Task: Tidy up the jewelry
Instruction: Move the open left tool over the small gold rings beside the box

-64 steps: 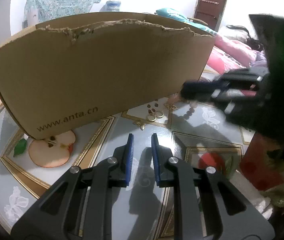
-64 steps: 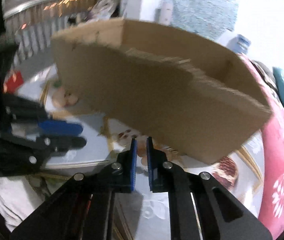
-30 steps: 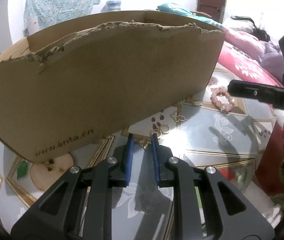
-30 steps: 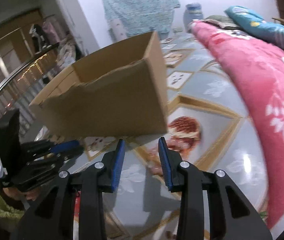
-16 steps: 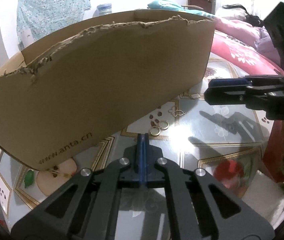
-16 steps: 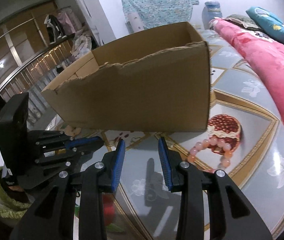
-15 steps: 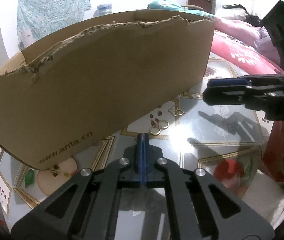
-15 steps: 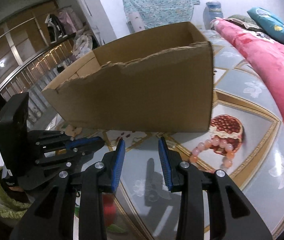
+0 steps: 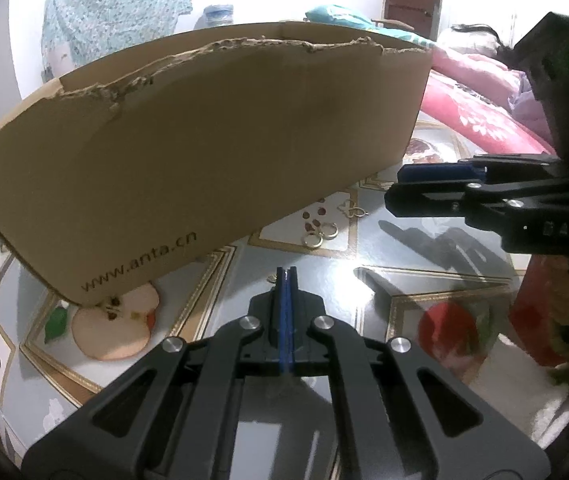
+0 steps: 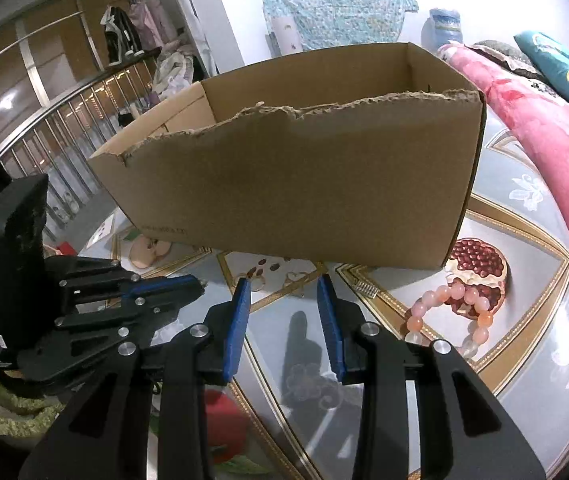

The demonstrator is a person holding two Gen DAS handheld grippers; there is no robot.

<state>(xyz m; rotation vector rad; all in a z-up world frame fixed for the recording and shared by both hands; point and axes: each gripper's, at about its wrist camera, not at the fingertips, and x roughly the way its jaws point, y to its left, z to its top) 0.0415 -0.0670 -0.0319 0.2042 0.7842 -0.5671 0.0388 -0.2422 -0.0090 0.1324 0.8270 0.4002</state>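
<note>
A brown cardboard box (image 9: pixel 204 140) with a torn front rim stands on the glossy patterned table; it also shows in the right wrist view (image 10: pixel 304 184). Gold hoop earrings (image 9: pixel 320 236) and a small clasp (image 9: pixel 350 210) lie on the table by the box's front edge. A pink bead bracelet (image 10: pixel 448 316) lies right of my right gripper. My left gripper (image 9: pixel 286 274) is shut and empty, a little short of the earrings. My right gripper (image 10: pixel 284 284) is open and empty above the table, near the earrings (image 10: pixel 260 280).
The table (image 10: pixel 524 352) has printed fruit pictures and gold borders. A pink quilt (image 10: pixel 544 128) lies along the right side. A railing and hanging clothes (image 10: pixel 124 40) stand at the back left. The right gripper crosses the left wrist view (image 9: pixel 484 196) at right.
My left gripper closed about a second ago and stays shut. My right gripper swung left toward the box and earrings, jaws still open.
</note>
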